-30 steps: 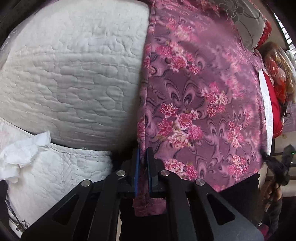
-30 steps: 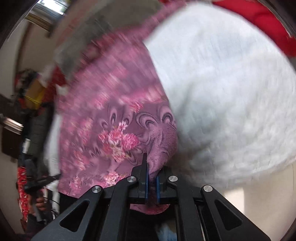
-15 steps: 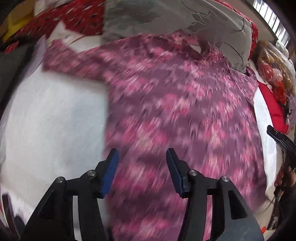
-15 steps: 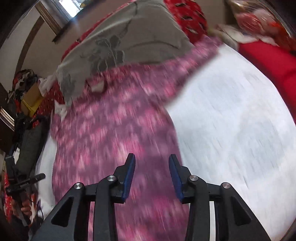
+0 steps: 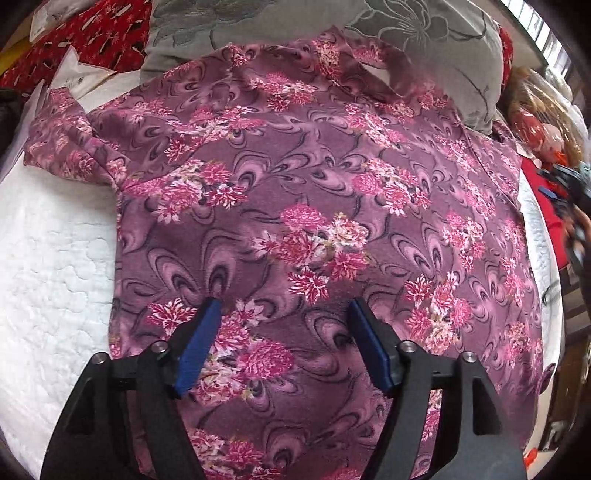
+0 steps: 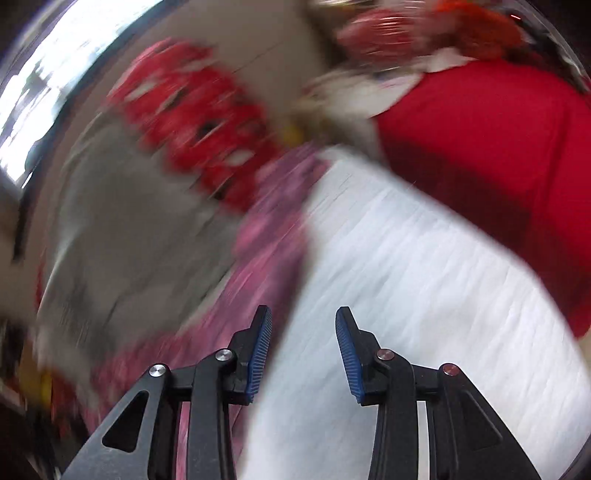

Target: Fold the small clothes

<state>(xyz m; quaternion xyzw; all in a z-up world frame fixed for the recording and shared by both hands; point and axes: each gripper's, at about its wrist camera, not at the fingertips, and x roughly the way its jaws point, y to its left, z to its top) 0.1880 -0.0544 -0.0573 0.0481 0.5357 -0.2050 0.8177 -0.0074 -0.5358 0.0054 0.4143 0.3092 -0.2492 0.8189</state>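
From my left wrist camera I see a bed with a white quilt (image 5: 55, 258), a grey pillow (image 5: 258, 26) at its head, and the purple flowered top (image 5: 314, 229) spread flat, collar on the pillow. My left gripper (image 5: 284, 314) hovers over the hem, jaws released and holding nothing. My right wrist camera is badly blurred: quilt, a strip of the top, and the right gripper (image 6: 303, 325) with jaws apart, empty. Grabbing blind there, I could pinch quilt along with the cloth.
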